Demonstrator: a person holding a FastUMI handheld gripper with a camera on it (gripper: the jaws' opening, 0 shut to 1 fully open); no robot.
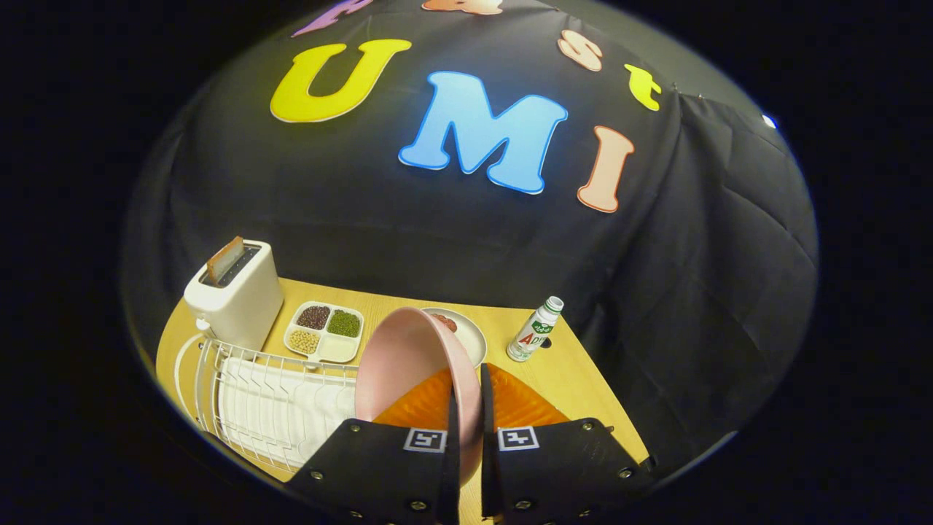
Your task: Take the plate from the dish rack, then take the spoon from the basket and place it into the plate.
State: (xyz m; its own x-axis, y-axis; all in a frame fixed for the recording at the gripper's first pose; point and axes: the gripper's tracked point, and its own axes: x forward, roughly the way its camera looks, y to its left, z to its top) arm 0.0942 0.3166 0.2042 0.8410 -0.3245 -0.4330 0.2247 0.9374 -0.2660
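A pink plate [408, 361] stands on edge between my two fingers, its rim pinched by them. My gripper [466, 408] is shut on that rim and holds the plate above the table. The white wire dish rack [255, 401] lies to the left of the fingers and slightly below the plate. An orange ribbed basket [521, 401] sits just ahead of the fingers, partly hidden by the plate. I cannot make out a spoon in it.
A white toaster [237, 295] with a slice in it stands behind the rack. A divided tray of beans [326, 332], a small plate with food [466, 332] and a white bottle [534, 329] stand along the back of the wooden table [583, 379].
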